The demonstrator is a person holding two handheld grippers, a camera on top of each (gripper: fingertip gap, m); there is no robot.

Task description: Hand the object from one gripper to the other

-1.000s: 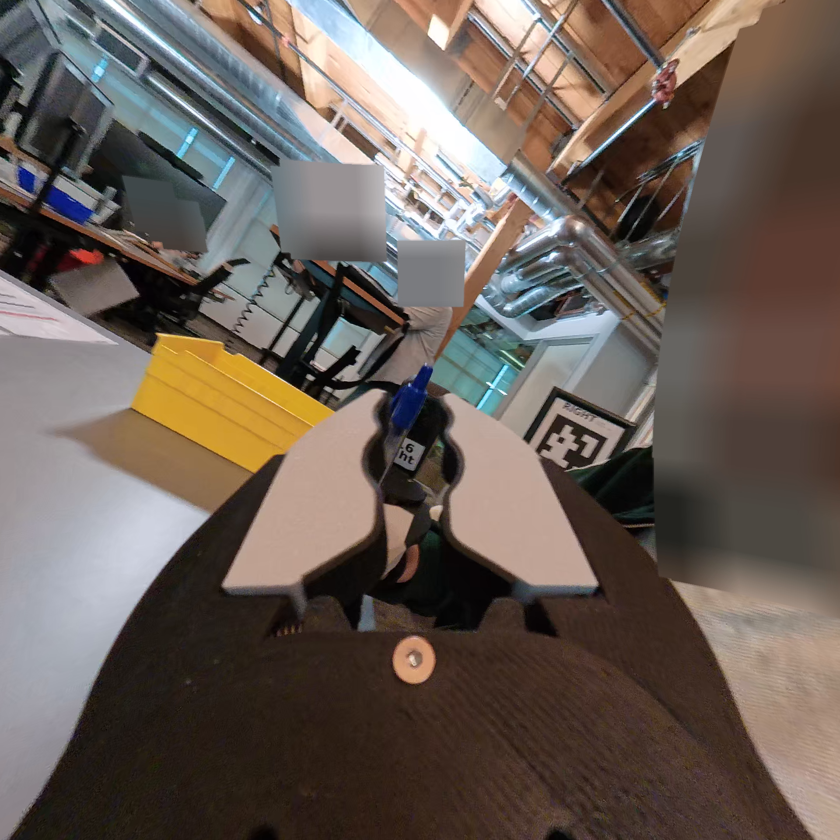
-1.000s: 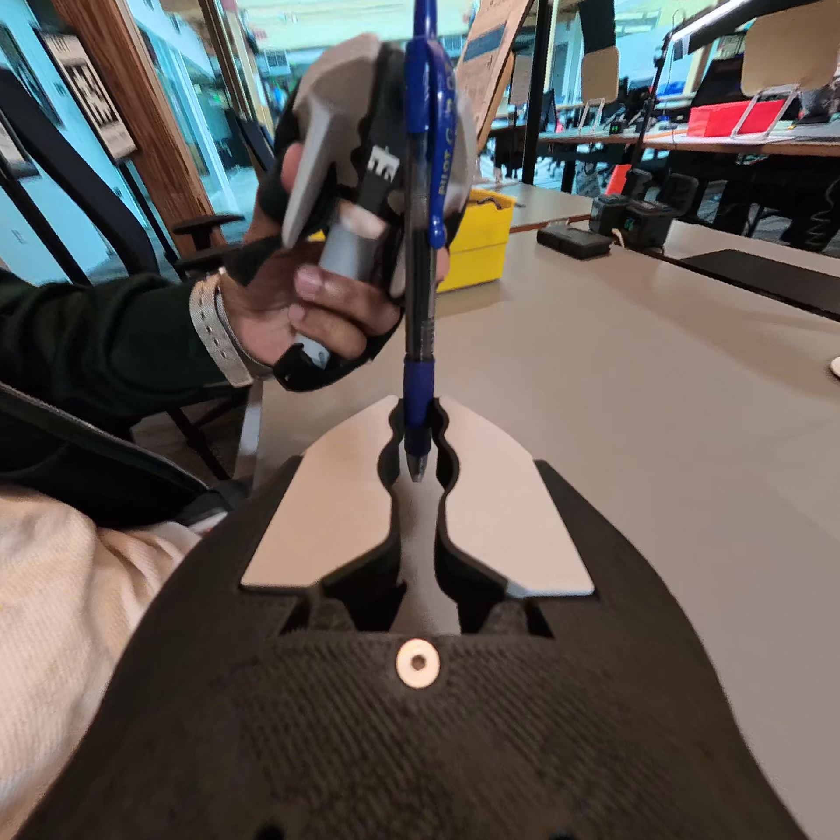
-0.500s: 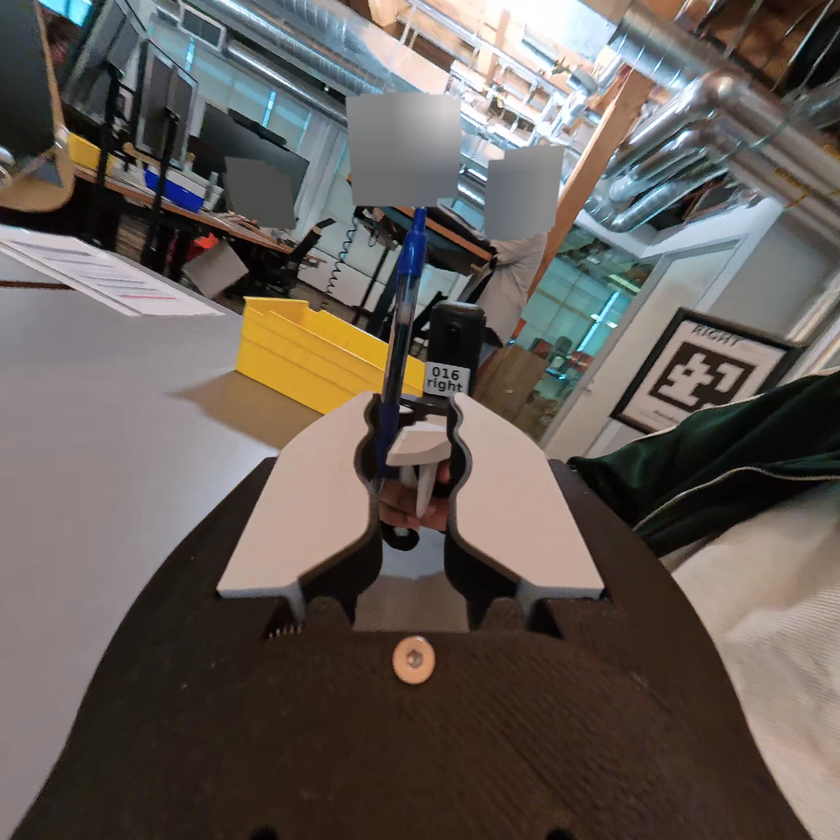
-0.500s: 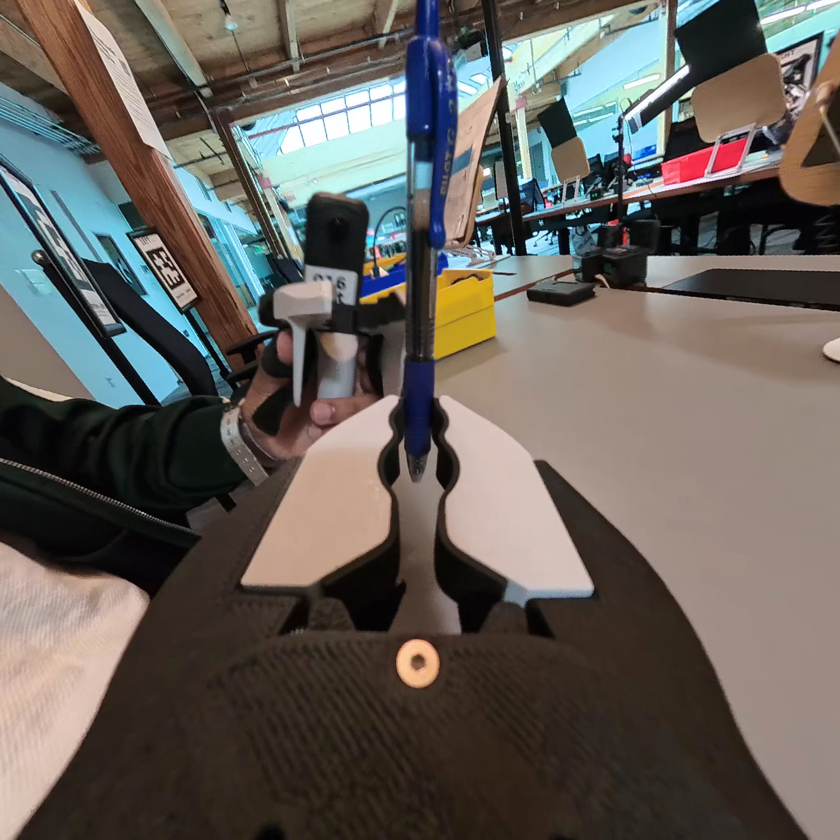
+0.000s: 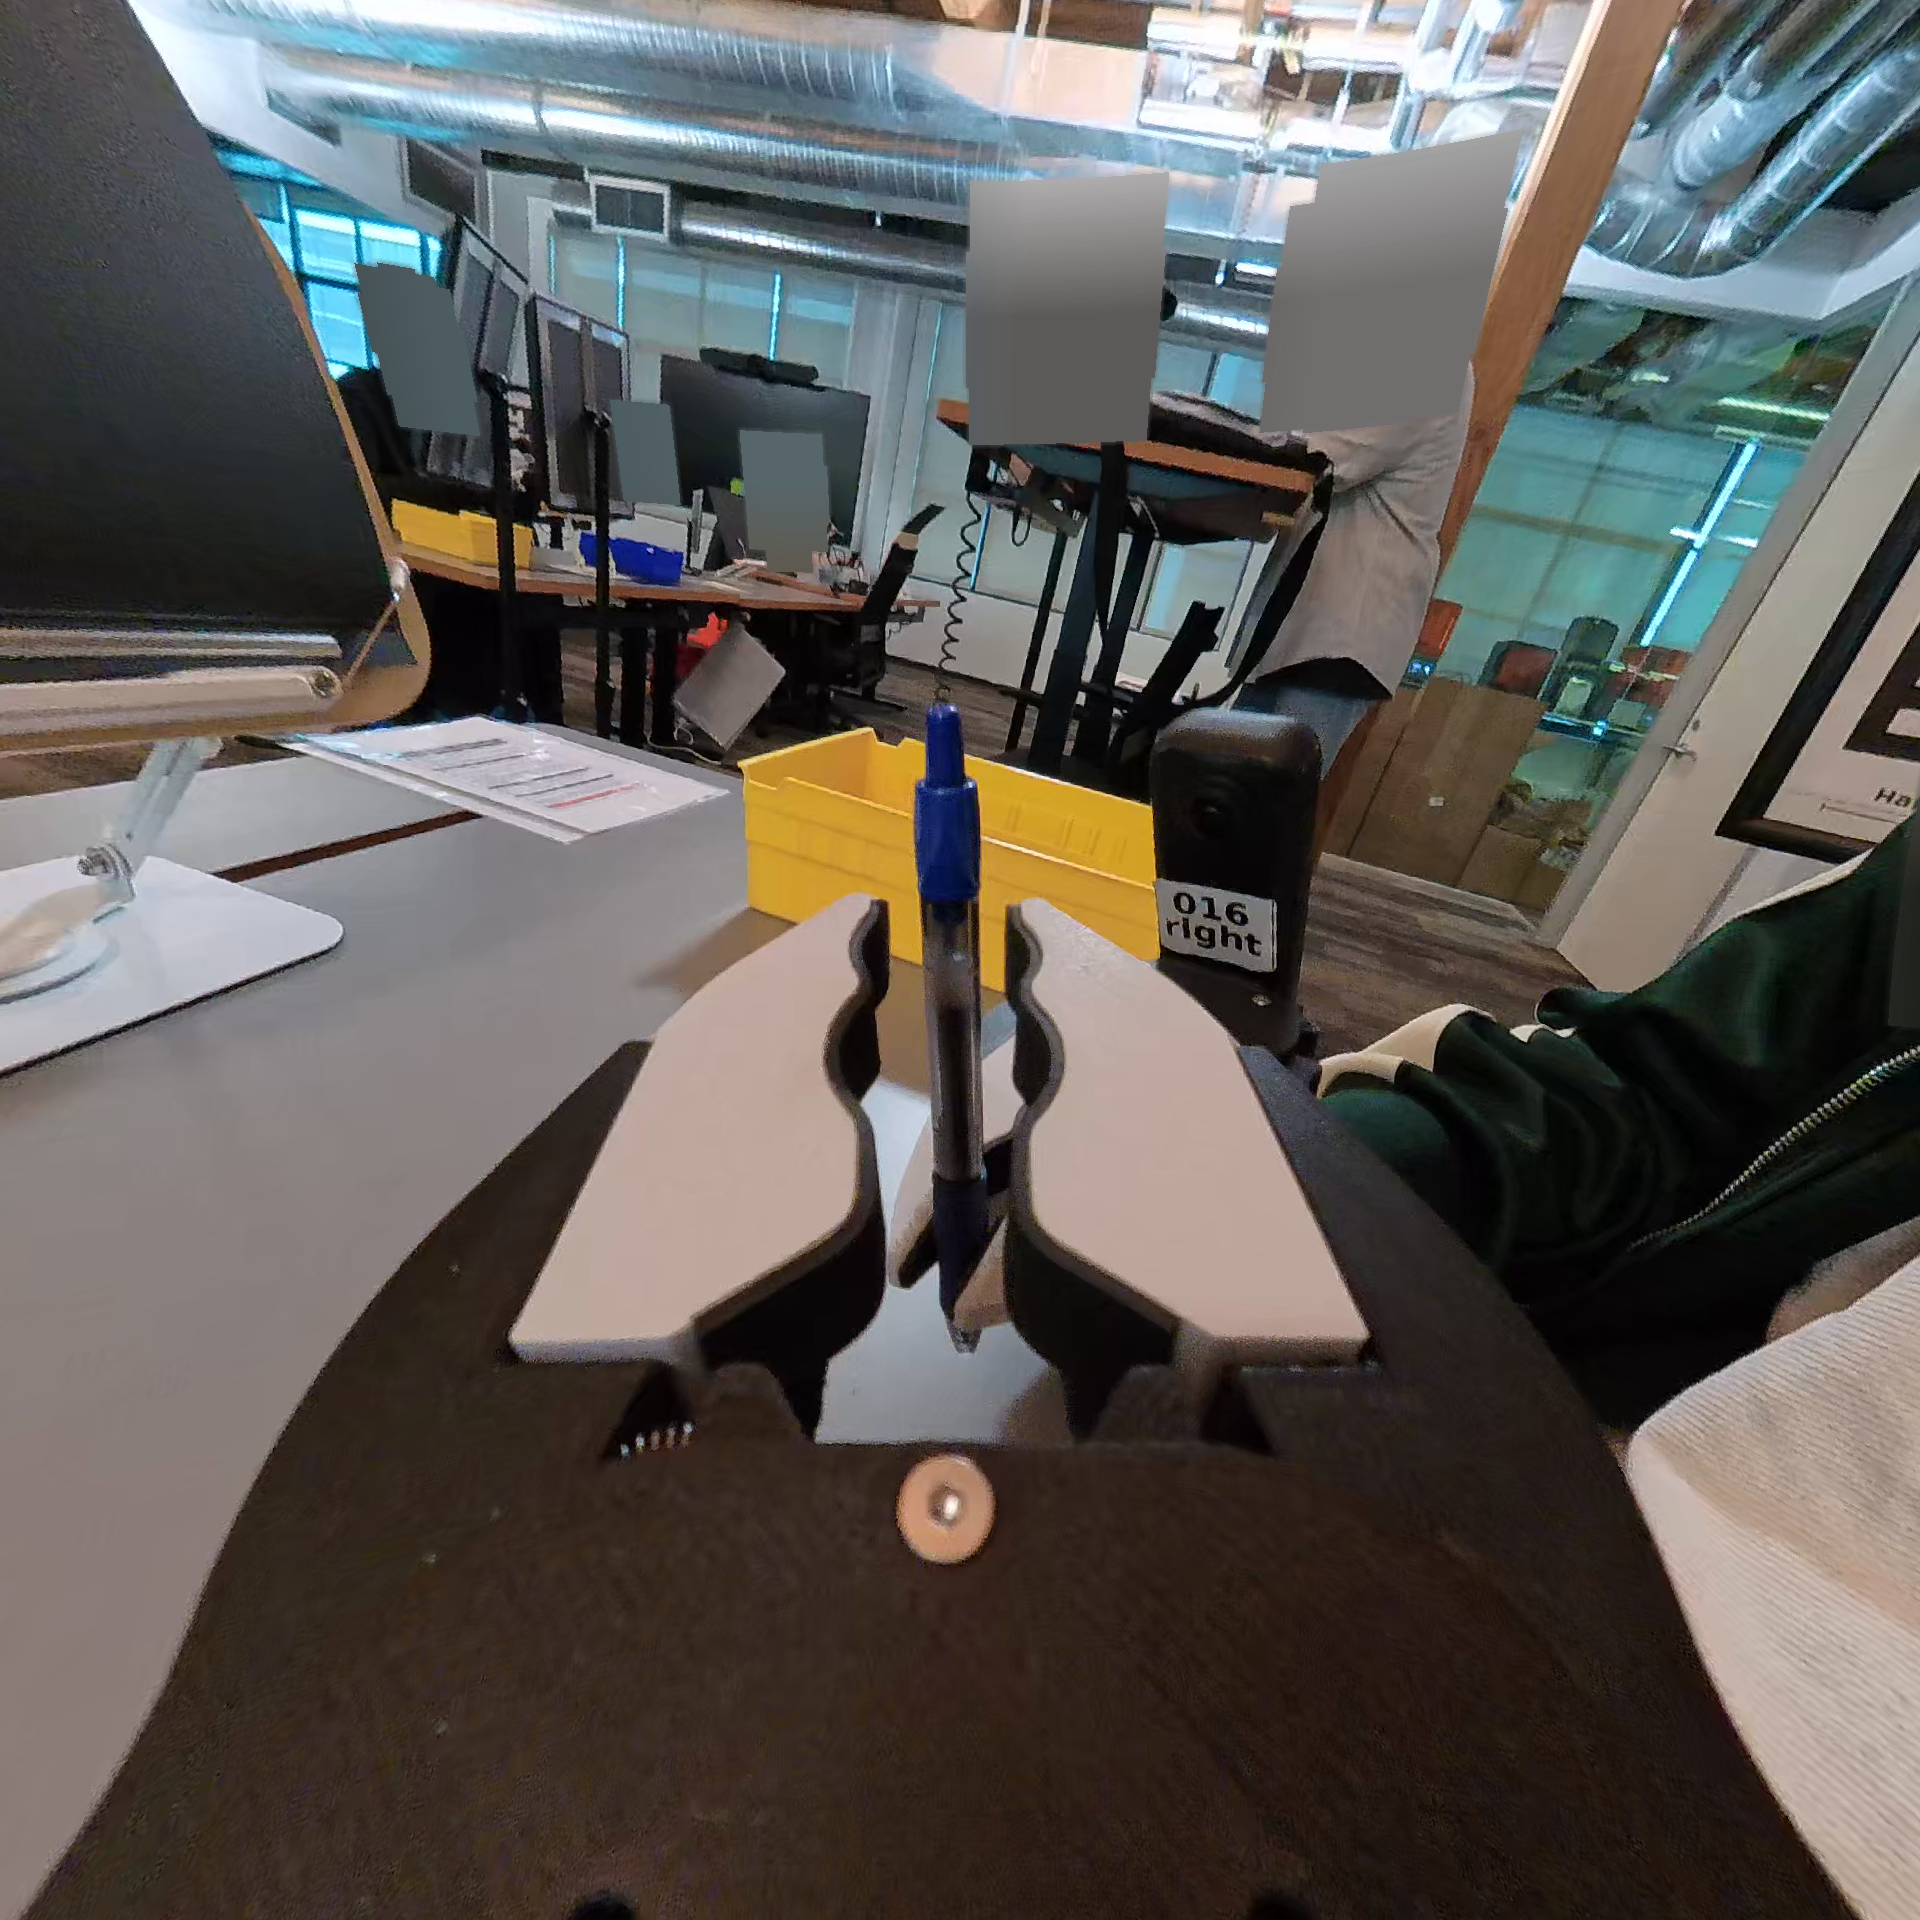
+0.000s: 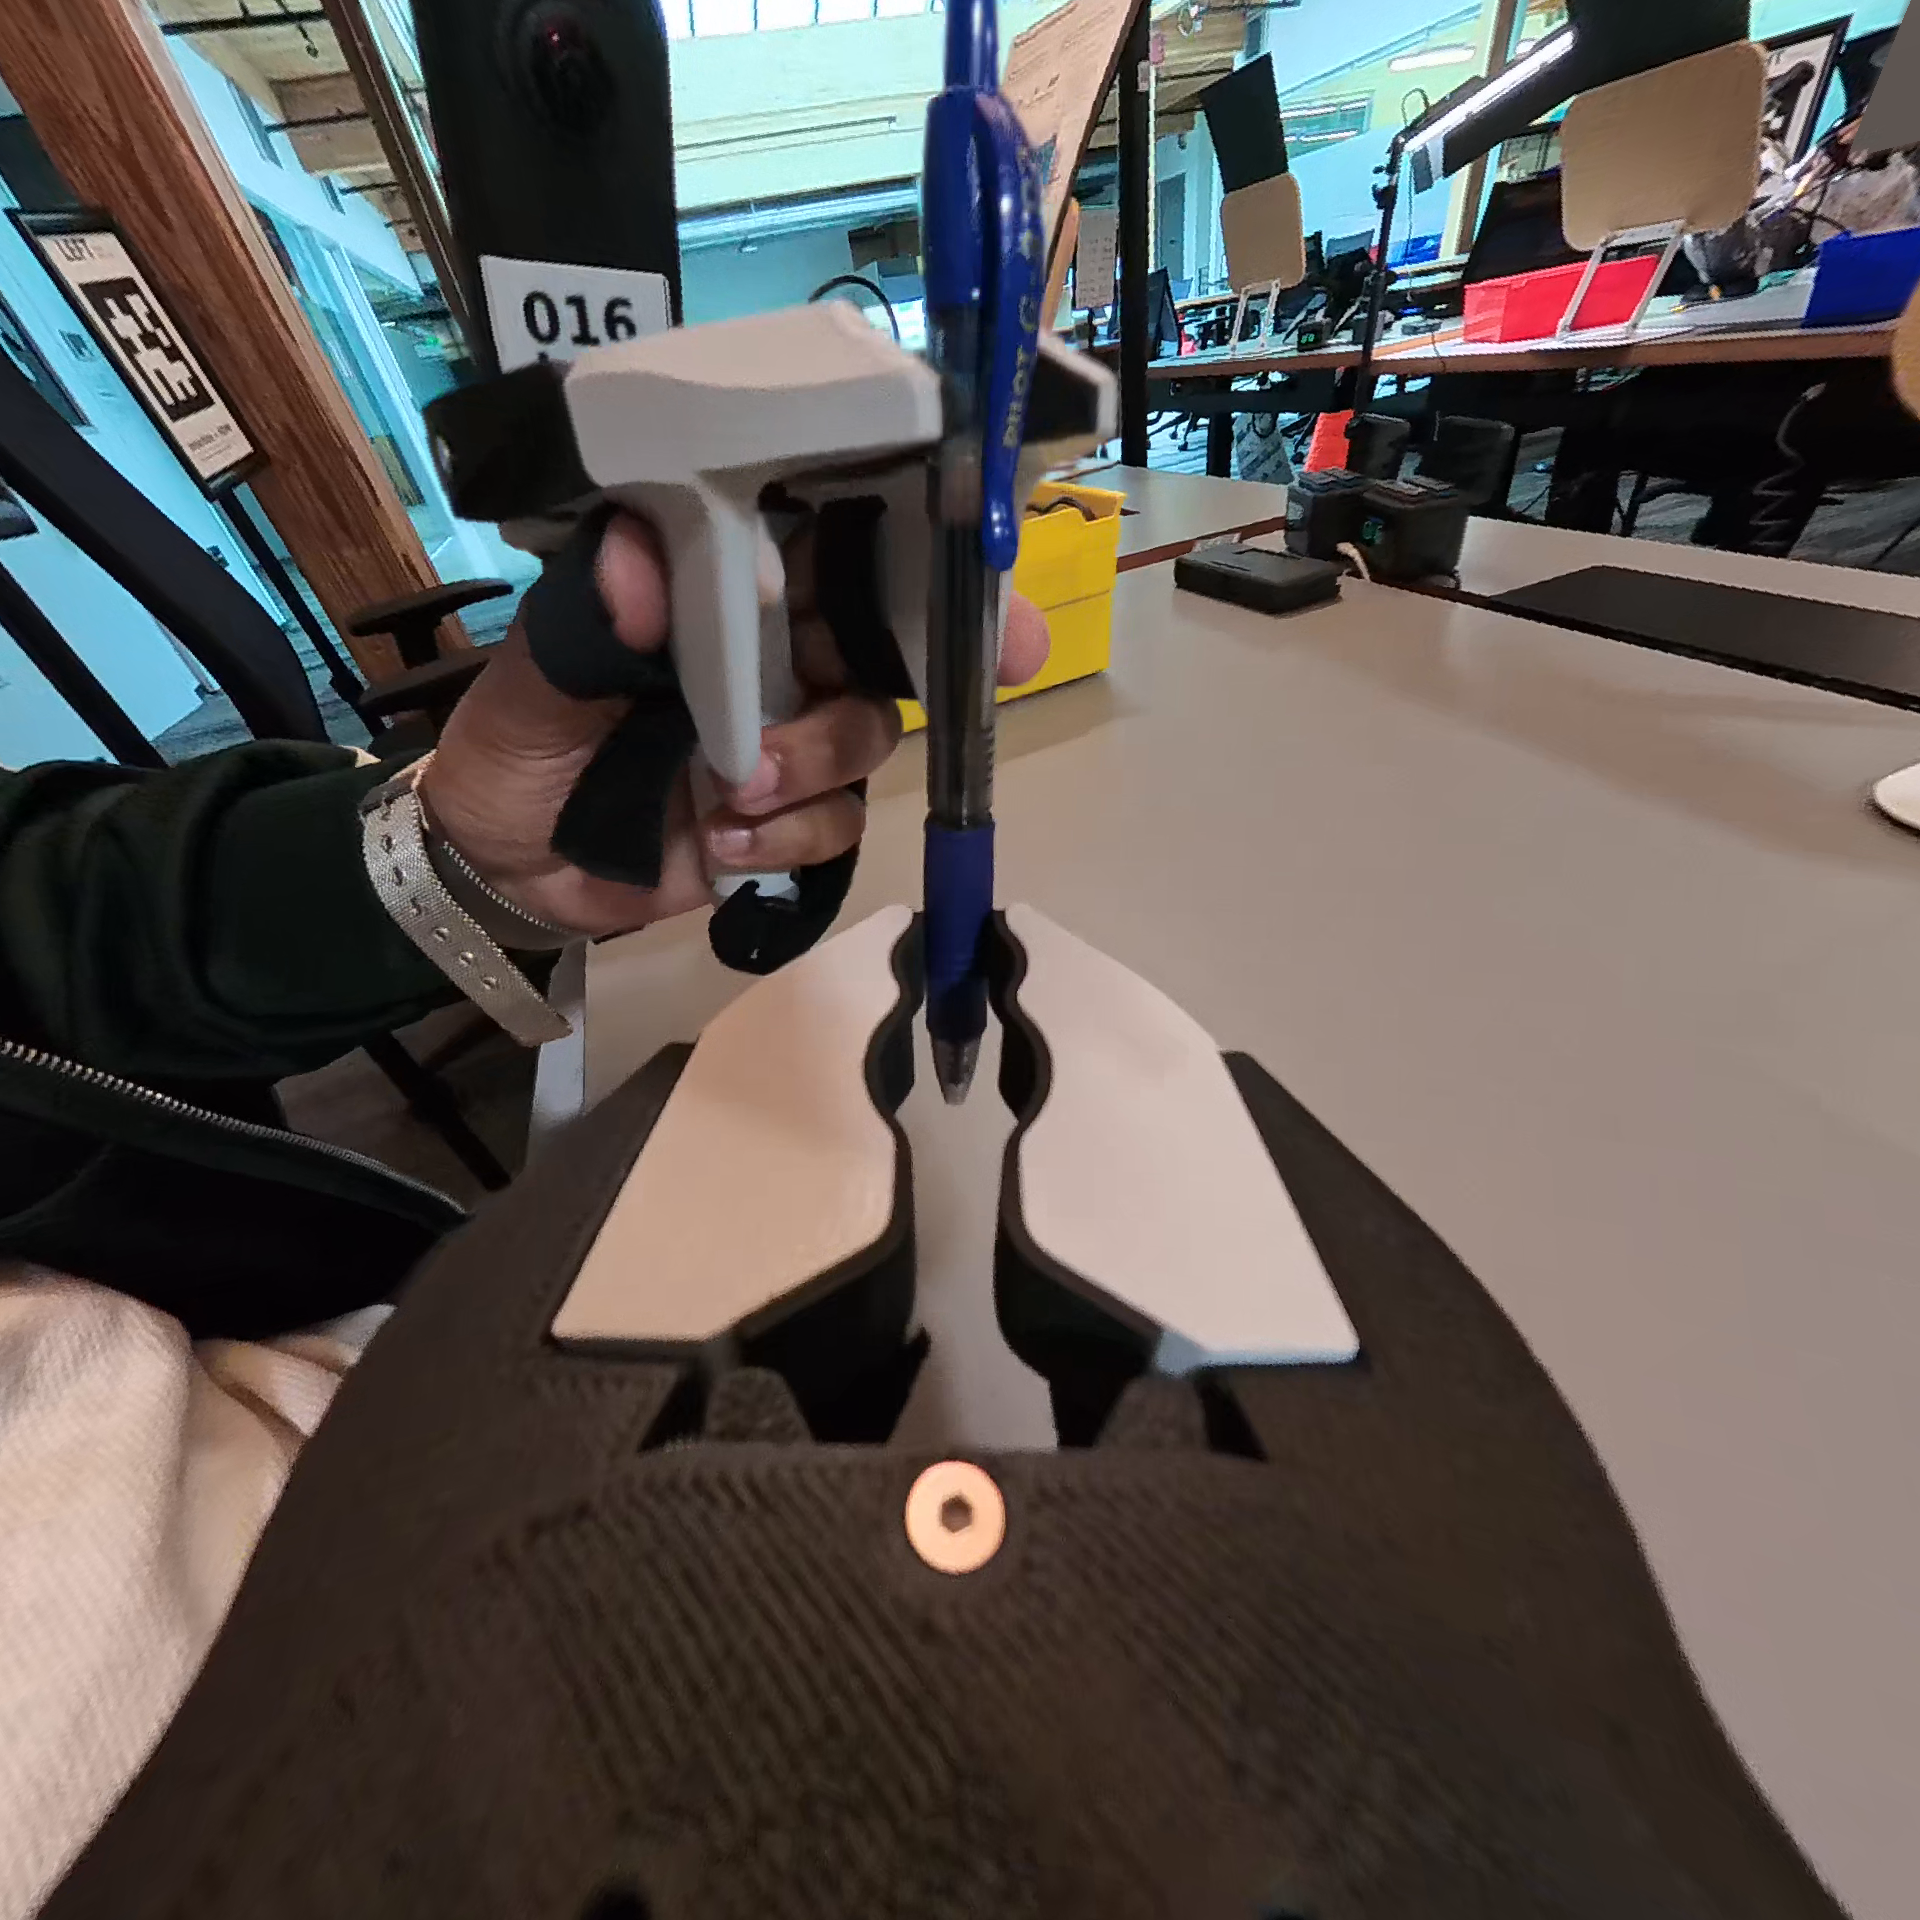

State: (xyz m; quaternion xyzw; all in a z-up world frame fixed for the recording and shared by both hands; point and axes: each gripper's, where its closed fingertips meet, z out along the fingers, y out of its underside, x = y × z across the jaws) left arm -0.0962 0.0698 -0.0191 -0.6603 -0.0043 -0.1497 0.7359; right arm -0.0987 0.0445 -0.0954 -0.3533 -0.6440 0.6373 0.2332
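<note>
A blue pen stands upright, tip down. My right gripper is shut on its blue grip near the tip. My left gripper is open, with its jaws on either side of the pen's clear barrel and a small gap on each side. In the left wrist view the right gripper's fingertips show below, clamped on the pen's grip. In the right wrist view the left gripper, held by a hand, straddles the pen's upper half.
A grey table lies under both grippers. A yellow bin stands just behind them. A monitor stand base and a laminated sheet lie to the left. Black devices and a black mat lie farther off. My right fingertips sit around 8 cm from my left ones.
My left gripper has tilted down from facing the ceiling and closed in on the pen, which now stands between its open jaws. The right gripper still holds the pen upright.
</note>
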